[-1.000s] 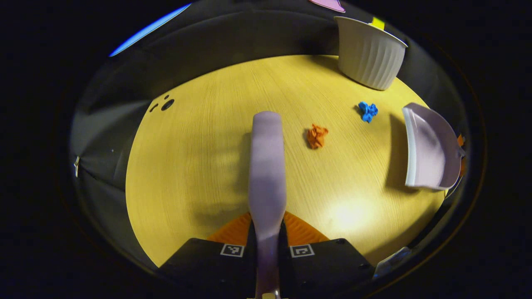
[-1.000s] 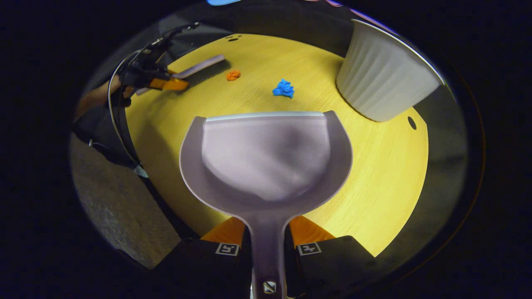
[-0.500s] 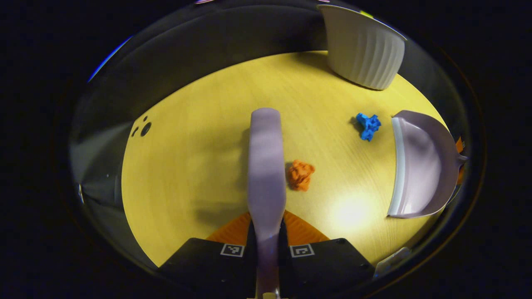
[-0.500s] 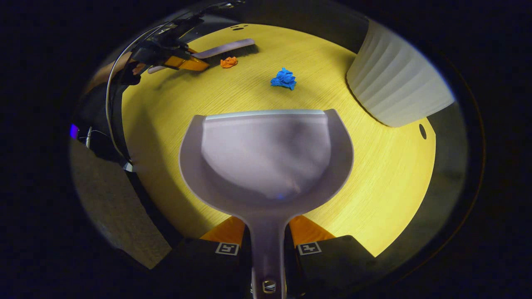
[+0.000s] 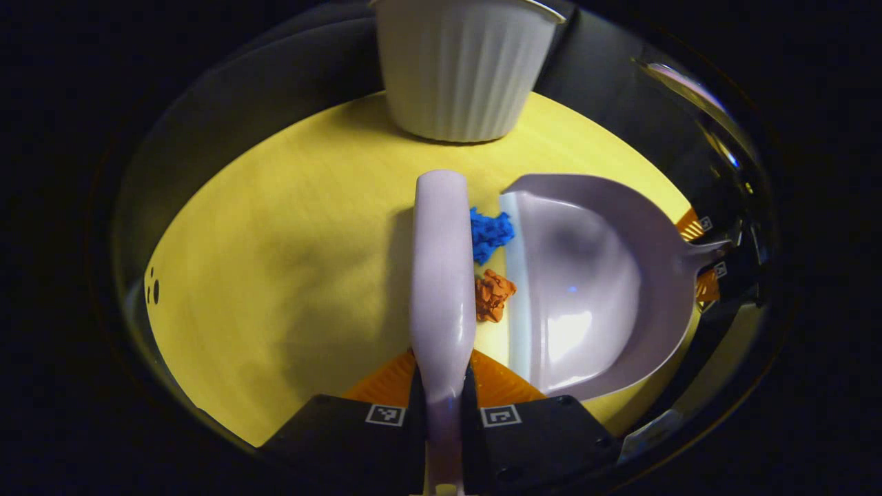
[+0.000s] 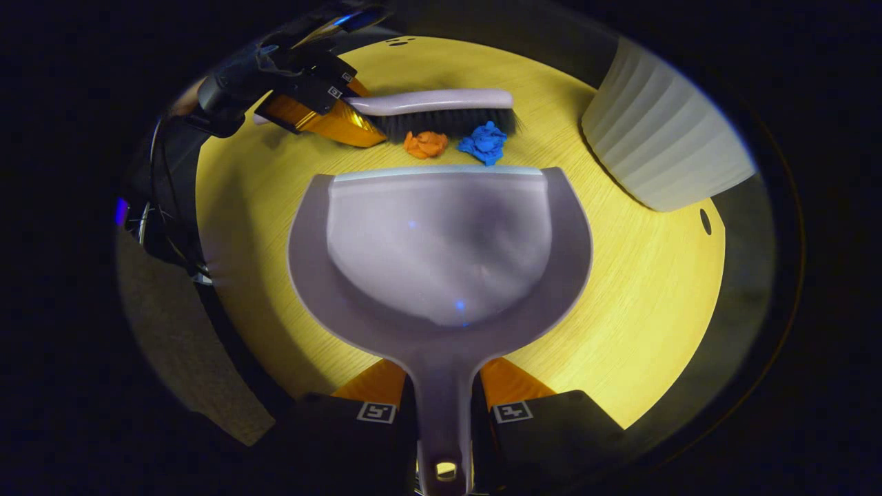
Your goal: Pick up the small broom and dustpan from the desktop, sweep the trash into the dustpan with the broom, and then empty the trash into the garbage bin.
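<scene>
My left gripper is shut on the handle of the small lilac broom, whose dark bristles rest on the yellow desktop. My right gripper is shut on the handle of the lilac dustpan, which lies flat with its front lip facing the broom. An orange paper scrap and a blue paper scrap sit side by side, squeezed between the bristles and the dustpan's lip. In the left gripper view the orange scrap and the blue scrap lie right of the broom, against the dustpan.
A white ribbed garbage bin stands at the far edge of the round yellow table; in the right gripper view the bin is at the right. Small dark holes mark the tabletop. Grey carpet lies beyond the table's left edge.
The broom swept rightward, pushing the orange scrap next to the blue one. The dustpan moved forward, so both scraps now sit pinched between bristles and lip.
</scene>
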`<state>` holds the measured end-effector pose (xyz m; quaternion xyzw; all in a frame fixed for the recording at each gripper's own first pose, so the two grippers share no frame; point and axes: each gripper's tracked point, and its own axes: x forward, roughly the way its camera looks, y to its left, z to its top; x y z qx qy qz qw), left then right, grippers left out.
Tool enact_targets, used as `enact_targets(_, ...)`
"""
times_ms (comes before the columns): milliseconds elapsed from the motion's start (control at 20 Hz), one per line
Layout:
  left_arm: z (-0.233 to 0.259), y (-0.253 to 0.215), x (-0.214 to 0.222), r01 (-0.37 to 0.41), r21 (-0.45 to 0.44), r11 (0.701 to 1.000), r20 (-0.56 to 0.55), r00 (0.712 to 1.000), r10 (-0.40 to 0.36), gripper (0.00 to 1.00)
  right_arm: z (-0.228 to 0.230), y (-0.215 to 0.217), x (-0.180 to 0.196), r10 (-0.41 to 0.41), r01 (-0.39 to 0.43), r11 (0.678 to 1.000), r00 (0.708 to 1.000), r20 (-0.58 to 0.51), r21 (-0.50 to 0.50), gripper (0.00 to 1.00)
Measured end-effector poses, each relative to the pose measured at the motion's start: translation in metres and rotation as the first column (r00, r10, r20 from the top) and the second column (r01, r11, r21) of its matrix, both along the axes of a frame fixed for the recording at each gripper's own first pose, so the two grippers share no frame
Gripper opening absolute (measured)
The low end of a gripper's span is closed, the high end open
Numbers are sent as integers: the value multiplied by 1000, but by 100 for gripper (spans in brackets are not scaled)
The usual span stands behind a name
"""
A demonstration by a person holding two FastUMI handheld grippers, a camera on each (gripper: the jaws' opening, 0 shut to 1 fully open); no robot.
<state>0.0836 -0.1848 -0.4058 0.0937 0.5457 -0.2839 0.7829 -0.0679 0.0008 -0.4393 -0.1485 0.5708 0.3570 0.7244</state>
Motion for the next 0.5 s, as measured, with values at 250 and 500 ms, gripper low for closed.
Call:
enact_targets(250, 18, -37, -37, 38, -136, 990, -97, 994, -51, 25, -9, 5, -1, -47, 44, 997, 997, 53, 55, 32)
enact_targets(500, 45, -31, -41, -14, -157, 987, -21, 1000, 11, 25, -7, 16, 7, -194, 185, 976, 977, 84, 112, 36)
